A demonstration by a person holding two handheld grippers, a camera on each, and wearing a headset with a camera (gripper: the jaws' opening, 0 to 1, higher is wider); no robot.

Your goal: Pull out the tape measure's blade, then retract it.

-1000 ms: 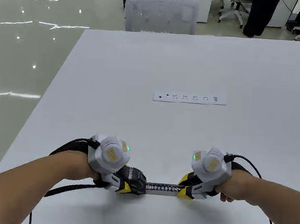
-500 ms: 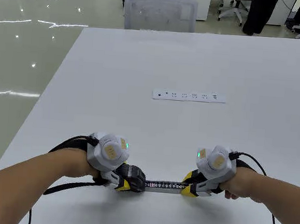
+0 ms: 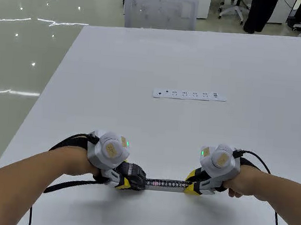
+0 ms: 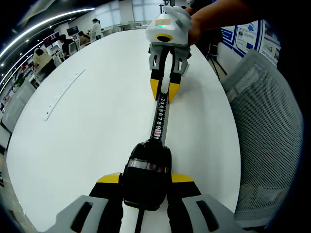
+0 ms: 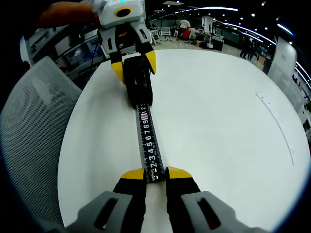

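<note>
A black tape measure case [image 4: 146, 172] sits between the yellow-tipped fingers of my left gripper [image 4: 146, 180], which is shut on it; it also shows as the case [image 3: 133, 176] near the table's front edge. Its numbered blade [image 3: 166, 183] runs to the right along the table. My right gripper [image 5: 155, 174] is shut on the blade's end [image 5: 153, 174], about a dozen centimetre marks out from the case [image 5: 137, 80]. In the left gripper view the right gripper [image 4: 164, 93] pinches the far end of the blade [image 4: 159, 119]. Both grippers [image 3: 191, 188] rest low over the white table.
A white power strip [image 3: 189, 95] lies flat mid-table, well beyond the grippers. A grey mesh chair [image 3: 159, 11] stands at the table's far edge. Black cables [image 3: 64, 185] trail from both grippers over the front of the white table [image 3: 144, 60].
The right gripper has drawn slightly further right from the case, so a little more blade shows between the two grippers. The left gripper and case have stayed put.
</note>
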